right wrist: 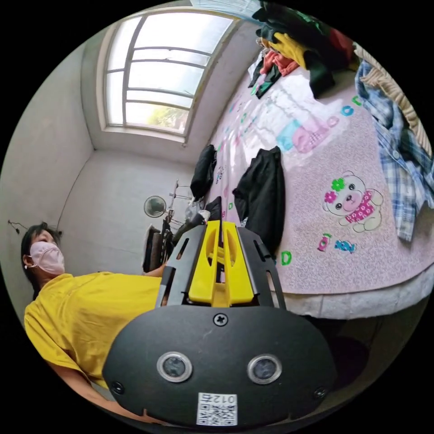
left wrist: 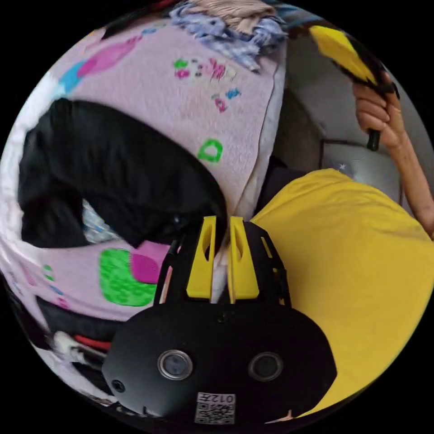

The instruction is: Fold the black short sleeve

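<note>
We see the black short sleeve (right wrist: 262,199) lying on the bed (right wrist: 361,271), on its pink printed cover, near the bed edge closest to the person. In the right gripper view its long axis runs from that near edge up toward the window (right wrist: 153,77) end of the room; it looks bunched & partly folded, so we can't tell which end is the collar. In the left gripper view the same shirt (left wrist: 113,172) shows as a dark, blurred heap w/ its long side running along the bed edge.

Left hand-held gripper (left wrist: 222,226): yellow jaws pressed nearly together, tips right at the shirt's hem by the bed edge; we can't tell if cloth is pinched btwn them. Right hand-held gripper (right wrist: 221,228): jaws close together, nothing seen btwn them, held off the bed on the person's side of the shirt. It also shows in the left gripper view (left wrist: 348,54), gripped in a hand (left wrist: 377,113).

Writing: the cover has scattered letter prints, e.g. a green "D" (right wrist: 286,258) just beside the shirt, toward the near edge. A bear print (right wrist: 352,199) sits on the cover beside the shirt; a plaid shirt (right wrist: 398,172) lies beyond the bear.
</note>
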